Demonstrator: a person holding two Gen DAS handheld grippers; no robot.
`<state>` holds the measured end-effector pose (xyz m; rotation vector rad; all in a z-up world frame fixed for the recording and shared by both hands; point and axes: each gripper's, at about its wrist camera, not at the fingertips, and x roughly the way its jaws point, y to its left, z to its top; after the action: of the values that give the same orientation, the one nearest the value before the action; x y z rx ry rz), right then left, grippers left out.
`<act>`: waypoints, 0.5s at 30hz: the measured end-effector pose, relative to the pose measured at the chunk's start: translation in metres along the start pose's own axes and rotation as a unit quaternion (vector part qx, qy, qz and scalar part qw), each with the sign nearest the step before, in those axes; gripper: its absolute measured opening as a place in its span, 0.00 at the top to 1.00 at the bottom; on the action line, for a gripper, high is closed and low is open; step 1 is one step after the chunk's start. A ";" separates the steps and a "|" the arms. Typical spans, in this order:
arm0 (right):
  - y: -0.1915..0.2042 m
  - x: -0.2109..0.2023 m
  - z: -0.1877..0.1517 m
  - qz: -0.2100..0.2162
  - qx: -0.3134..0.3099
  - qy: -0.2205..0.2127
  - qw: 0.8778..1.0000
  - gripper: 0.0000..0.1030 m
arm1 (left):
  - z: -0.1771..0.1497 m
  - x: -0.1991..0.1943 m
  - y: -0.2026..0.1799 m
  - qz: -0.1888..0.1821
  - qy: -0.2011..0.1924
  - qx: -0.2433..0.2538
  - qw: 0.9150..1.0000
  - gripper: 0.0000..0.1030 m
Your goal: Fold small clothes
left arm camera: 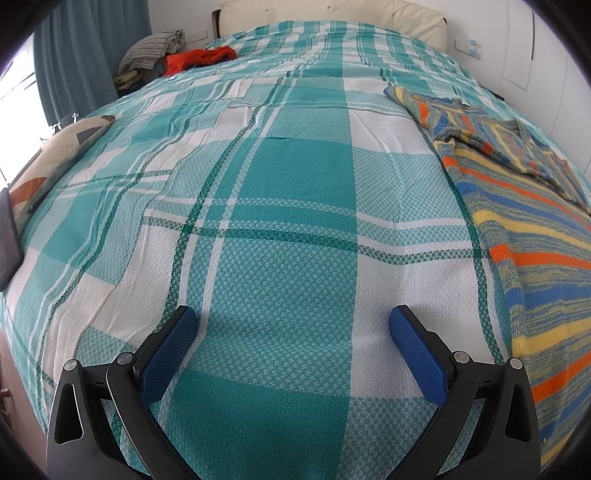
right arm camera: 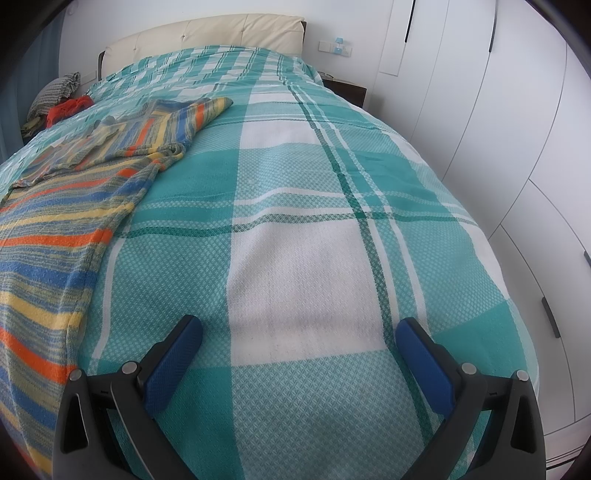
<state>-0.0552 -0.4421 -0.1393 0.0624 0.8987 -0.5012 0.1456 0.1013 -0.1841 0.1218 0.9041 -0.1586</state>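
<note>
Jaws are spread wide on both grippers, nothing held between the blue pads. Left gripper [left arm camera: 293,321] is held over bare teal-and-white checked bedspread [left arm camera: 295,184]; only flat cloth is seen between and ahead of its fingers. Right gripper [right arm camera: 299,330] is likewise held over bare bedspread [right arm camera: 303,258], a white check square lying between its fingers.

Striped knit garment [left arm camera: 524,229] is laid flat to the right of the left gripper, its near long edge running just beside the right finger. In the right wrist view the same garment [right arm camera: 55,229] is seen to the left, its edge close to the left finger. So the garment is placed between the two grippers, touched by neither. A sleeve [right arm camera: 207,110] is seen spread toward the headboard [right arm camera: 207,33].

Open bedspread is available ahead of both grippers up to the headboard. Red cloth [left arm camera: 199,59] and a grey checked bundle [left arm camera: 151,50] are piled at the far left bed edge, well apart. White wardrobe doors [right arm camera: 498,129] are seen beyond the right bed edge.
</note>
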 end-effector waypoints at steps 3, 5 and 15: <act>0.000 0.000 0.000 0.000 0.000 0.000 1.000 0.00 | 0.000 0.000 0.000 0.000 0.000 0.000 1.000 0.01; 0.000 0.000 0.000 -0.001 0.000 0.000 1.000 0.00 | 0.000 0.000 0.000 0.000 0.000 0.000 1.000 0.01; -0.003 0.000 0.005 0.008 0.004 0.023 1.000 0.00 | 0.006 -0.009 0.003 -0.014 0.025 -0.002 1.000 0.01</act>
<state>-0.0523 -0.4462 -0.1358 0.0882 0.9398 -0.4897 0.1451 0.1041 -0.1733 0.1104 0.9553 -0.1803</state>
